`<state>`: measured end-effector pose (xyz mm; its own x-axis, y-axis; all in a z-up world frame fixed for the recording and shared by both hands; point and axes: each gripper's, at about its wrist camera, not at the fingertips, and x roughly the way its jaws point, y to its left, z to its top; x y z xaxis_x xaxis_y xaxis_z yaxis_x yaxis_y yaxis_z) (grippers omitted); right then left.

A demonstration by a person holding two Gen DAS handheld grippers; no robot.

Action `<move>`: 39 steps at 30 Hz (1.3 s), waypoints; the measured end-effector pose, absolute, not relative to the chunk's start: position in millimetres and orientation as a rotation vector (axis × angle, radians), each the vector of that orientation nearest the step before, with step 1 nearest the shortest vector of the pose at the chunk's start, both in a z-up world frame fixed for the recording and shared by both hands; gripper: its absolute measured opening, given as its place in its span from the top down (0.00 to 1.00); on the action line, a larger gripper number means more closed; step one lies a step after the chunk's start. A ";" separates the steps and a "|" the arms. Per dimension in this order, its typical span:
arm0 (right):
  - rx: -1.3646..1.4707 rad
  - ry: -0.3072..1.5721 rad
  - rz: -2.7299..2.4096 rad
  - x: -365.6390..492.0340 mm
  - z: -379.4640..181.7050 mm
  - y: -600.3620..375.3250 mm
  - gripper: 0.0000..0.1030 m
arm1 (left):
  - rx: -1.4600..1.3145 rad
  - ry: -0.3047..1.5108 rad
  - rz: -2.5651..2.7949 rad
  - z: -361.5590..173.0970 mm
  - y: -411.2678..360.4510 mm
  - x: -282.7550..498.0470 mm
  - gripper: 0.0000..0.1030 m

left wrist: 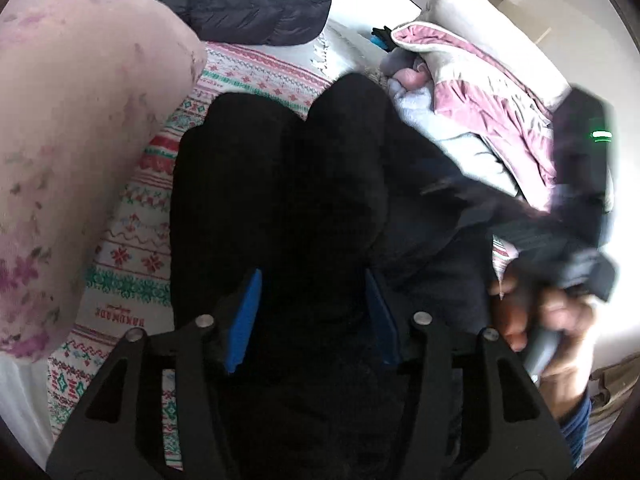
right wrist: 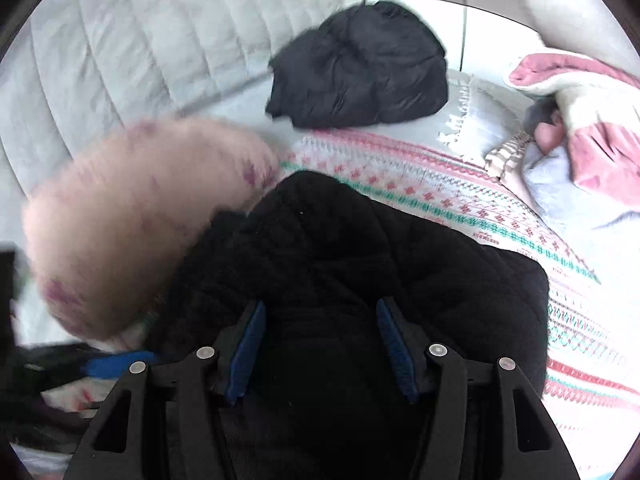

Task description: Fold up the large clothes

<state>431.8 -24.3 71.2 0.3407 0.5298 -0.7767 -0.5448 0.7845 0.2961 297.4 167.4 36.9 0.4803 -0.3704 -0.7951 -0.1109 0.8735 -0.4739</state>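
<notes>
Both hand-held grippers over a black quilted garment on the bed.
Left hand-held gripper (left wrist: 312,316): blue pads apart, black quilted garment (left wrist: 280,184) between them, pads not pressing that I can tell. Right hand-held gripper (right wrist: 320,344): jaws apart over the same garment (right wrist: 360,264), grip unclear. Garment lies bunched on a patterned blanket (right wrist: 460,200). Pink floral sleeve (left wrist: 80,152) at left. Dark puffer jacket (right wrist: 360,68) farther back by the grey quilted headboard (right wrist: 140,40). Pink-and-white bedding (right wrist: 592,136) at right. No containers seen.
</notes>
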 end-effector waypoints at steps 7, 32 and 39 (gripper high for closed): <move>0.032 1.062 0.660 379.2 89.8 -93.3 0.43 | -0.554 1.088 -0.167 26.3 175.1 298.3 0.46; -0.188 1.077 0.647 260.7 14.5 -126.0 0.41 | -0.435 1.078 -0.131 25.0 147.3 280.8 0.45; -0.038 1.092 0.684 301.5 71.6 -143.6 0.40 | -0.474 1.082 -0.120 20.2 163.2 279.5 0.45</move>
<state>301.5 -143.6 71.6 0.2788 0.4917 -0.8249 -0.5273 0.7963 0.2964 279.5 163.2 20.2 0.4742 -0.3211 -0.8197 -0.1344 0.8938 -0.4279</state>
